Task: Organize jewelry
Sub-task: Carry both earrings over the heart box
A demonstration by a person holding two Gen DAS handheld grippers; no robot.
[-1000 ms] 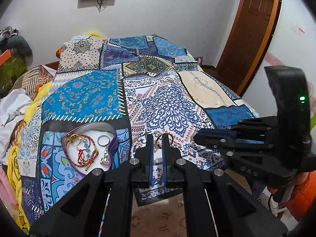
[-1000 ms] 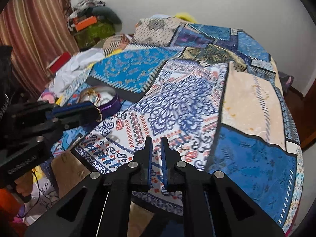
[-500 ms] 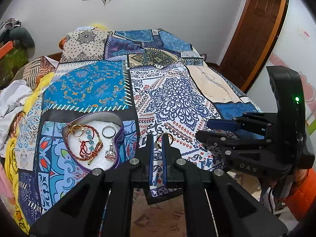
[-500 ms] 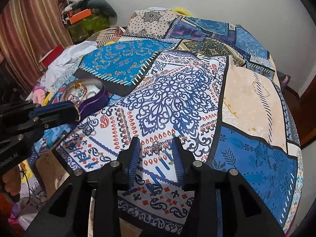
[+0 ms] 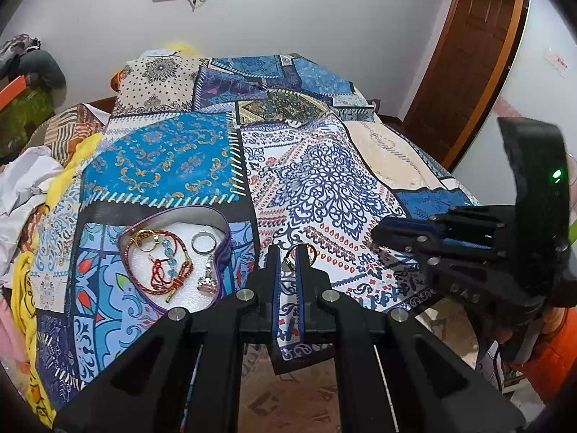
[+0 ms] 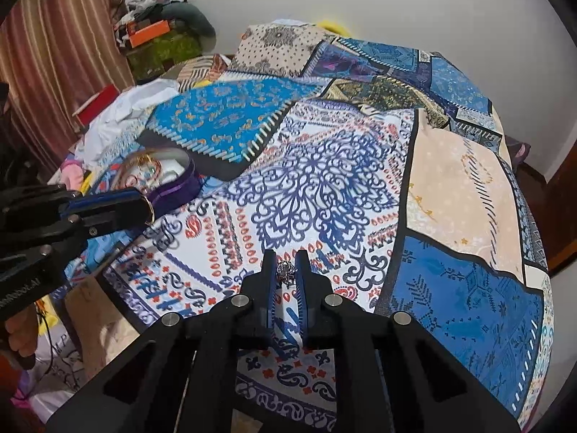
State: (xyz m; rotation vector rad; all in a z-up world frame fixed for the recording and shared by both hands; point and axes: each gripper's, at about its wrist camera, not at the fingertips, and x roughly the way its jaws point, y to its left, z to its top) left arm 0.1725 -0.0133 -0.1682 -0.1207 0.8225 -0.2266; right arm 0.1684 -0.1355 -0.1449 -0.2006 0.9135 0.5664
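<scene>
My left gripper (image 5: 287, 252) is shut on a gold ring (image 5: 299, 254), held just right of the heart-shaped purple jewelry box (image 5: 223, 223) on the patterned bedspread. The box holds a red cord bracelet (image 5: 158, 270), a silver ring (image 5: 204, 241) and other small pieces. My right gripper (image 6: 286, 258) is shut on a small silver ornate ring (image 6: 286, 270) low over the bedspread's front edge. In the right wrist view the left gripper (image 6: 144, 205) with the gold ring (image 6: 149, 207) sits at left, in front of the box (image 6: 180, 184).
The patchwork bedspread (image 5: 324, 180) covers the bed. Clothes and white cloth (image 5: 25, 180) pile at the left side. A wooden door (image 5: 476, 54) stands at the right. A striped curtain (image 6: 54, 54) hangs at the left in the right wrist view.
My right gripper opened over the silver ring on the bedspread and then shut on it. The left gripper kept hold of the gold ring and moved a little nearer the box.
</scene>
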